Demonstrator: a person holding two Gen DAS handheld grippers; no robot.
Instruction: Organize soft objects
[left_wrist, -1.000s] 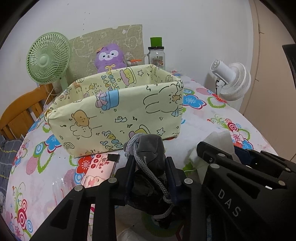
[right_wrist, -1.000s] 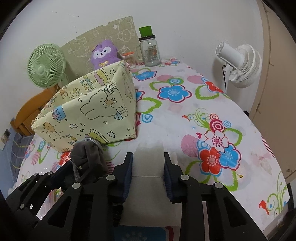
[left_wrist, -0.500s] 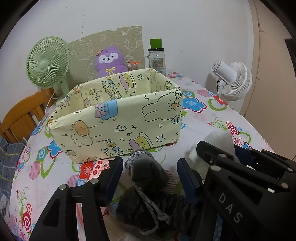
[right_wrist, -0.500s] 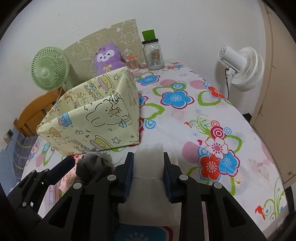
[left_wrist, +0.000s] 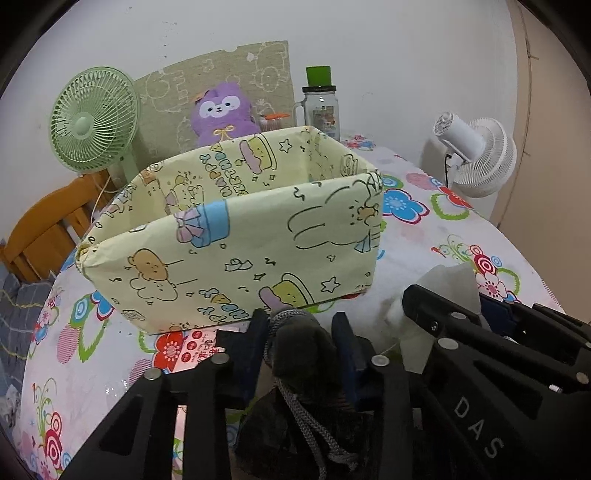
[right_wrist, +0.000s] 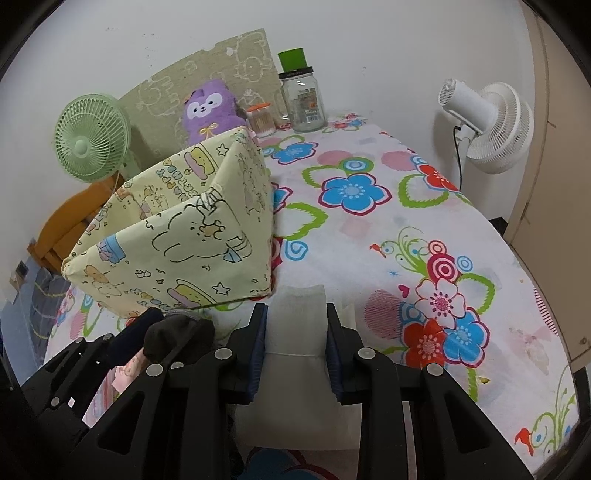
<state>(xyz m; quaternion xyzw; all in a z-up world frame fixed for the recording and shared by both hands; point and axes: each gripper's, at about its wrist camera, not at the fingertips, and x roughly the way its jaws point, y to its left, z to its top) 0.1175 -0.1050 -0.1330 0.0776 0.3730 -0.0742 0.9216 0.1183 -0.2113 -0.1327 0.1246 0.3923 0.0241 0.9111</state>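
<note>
A dark grey drawstring pouch (left_wrist: 303, 354) sits between the blue pads of my left gripper (left_wrist: 299, 325). The jaws are closing and the pads press on the pouch, whose cord hangs down toward the camera. My right gripper (right_wrist: 295, 314) is shut on a folded white cloth (right_wrist: 299, 299), also seen as the white cloth (left_wrist: 447, 280) in the left wrist view. Just beyond both grippers stands a pale yellow fabric box (left_wrist: 229, 236) with cartoon prints, its top open. What shows of its inside holds nothing. The pouch (right_wrist: 177, 332) also shows at the lower left of the right wrist view.
Everything stands on a table with a flowered cloth (right_wrist: 369, 229). Behind the box are a purple plush (left_wrist: 221, 110), a green fan (left_wrist: 92, 122) and a jar with a green lid (left_wrist: 319, 107). A white fan (left_wrist: 476, 155) stands at the right edge, a wooden chair (left_wrist: 40, 229) at the left. A pink packet (left_wrist: 192, 350) lies under my left gripper.
Half a second ago my left jaws stood wide apart around the pouch; now they are pressed on it again. The right gripper has kept its hold on the white cloth.
</note>
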